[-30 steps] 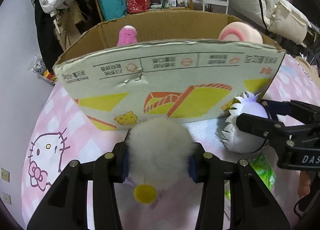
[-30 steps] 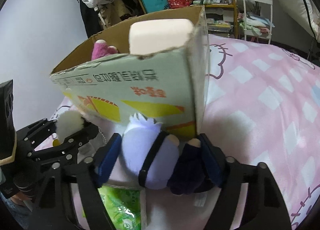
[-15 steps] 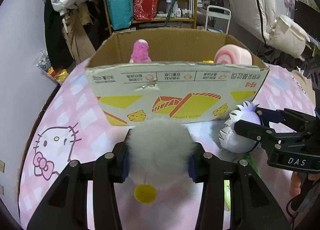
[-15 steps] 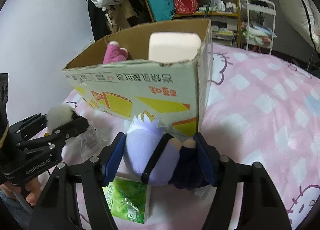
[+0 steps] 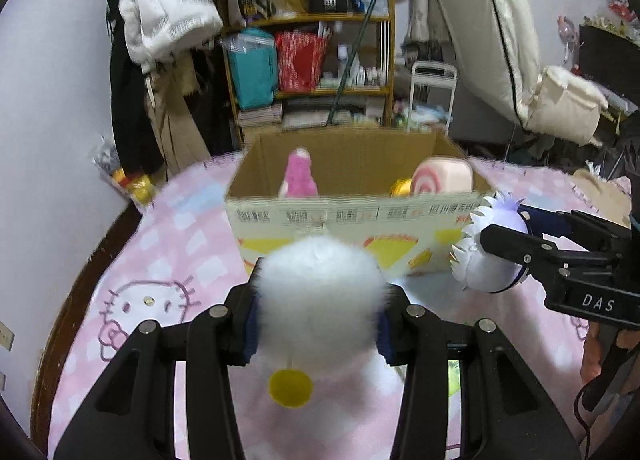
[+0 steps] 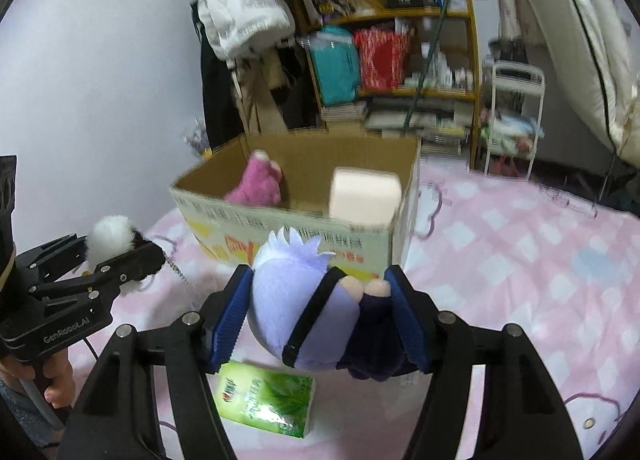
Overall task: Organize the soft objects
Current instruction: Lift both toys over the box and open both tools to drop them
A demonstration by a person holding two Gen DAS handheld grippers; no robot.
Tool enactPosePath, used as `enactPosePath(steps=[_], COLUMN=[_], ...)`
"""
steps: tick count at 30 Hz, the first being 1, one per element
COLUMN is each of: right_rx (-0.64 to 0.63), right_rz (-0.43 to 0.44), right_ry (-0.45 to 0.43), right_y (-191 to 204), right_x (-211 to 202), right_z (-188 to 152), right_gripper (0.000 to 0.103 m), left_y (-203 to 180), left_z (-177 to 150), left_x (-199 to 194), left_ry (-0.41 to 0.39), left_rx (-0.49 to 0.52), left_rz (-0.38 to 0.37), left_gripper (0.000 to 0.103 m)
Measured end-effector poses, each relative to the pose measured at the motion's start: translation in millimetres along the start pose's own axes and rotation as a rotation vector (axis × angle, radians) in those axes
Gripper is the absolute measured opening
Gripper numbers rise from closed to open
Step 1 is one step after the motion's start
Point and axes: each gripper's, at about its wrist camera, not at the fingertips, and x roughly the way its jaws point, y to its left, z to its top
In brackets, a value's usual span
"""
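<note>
Lifted higher and drawn back from the open cardboard box (image 5: 356, 216) printed with yellow shapes: the left gripper (image 5: 318, 320) with its fluffy white plush ball (image 5: 320, 292), and the right gripper (image 6: 320, 312) with its lavender spiky-haired plush doll (image 6: 304, 300), both now raised above the bed near the box's front wall. Now seen from above the box rim rather than from below it, with the pink plush toy (image 5: 299, 180) and the pink swirl-roll cushion (image 5: 440, 180) exposed deeper inside the box. Uncovered in front of the box, under the raised doll: more of the green tissue packet (image 6: 266, 400).
</note>
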Motion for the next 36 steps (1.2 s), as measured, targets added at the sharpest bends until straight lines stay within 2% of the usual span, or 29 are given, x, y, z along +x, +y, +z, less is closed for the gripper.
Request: enactPosePath(steps=[8, 14, 19, 24, 28, 32, 36], right_rx=[-0.017, -0.013, -0.002, 0.02, -0.007, -0.032, -0.046], right_rz=[-0.004, -0.005, -0.004, 0.038, 0.043, 0.039, 0.032], right_ry=[-0.156, -0.242, -0.302, -0.338, -0.362, -0.38, -0.395], right_y=[5.6, 7.8, 7.2, 5.7, 9.3, 10.6, 11.6], right_x=[-41.2, -61.1, -70.4, -69.0, -65.7, -60.1, -53.8], right_z=[25.1, 44.3, 62.3, 82.6, 94.9, 105.7, 113.3], right_gripper=[0.071, 0.071, 0.071, 0.071, 0.071, 0.071, 0.071], left_y=[4.0, -0.3, -2.2, -1.7, 0.3, -5.3, -10.1], left_z=[23.1, 46.9, 63.6, 85.8, 105.8, 122.9, 129.0], left_x=[-44.1, -70.0, -83.8, -89.9, -86.5, -78.6, -69.1], left_ry=[-0.176, -0.294, -0.351, -0.416, -0.45, -0.478, -0.492], left_rx=[-0.021, 0.013, 0.012, 0.025, 0.021, 0.063, 0.079], left_rz=[0.032, 0.04, 0.021, 0.01, 0.007, 0.003, 0.009], left_gripper=[0.044, 0.044, 0.044, 0.044, 0.044, 0.044, 0.044])
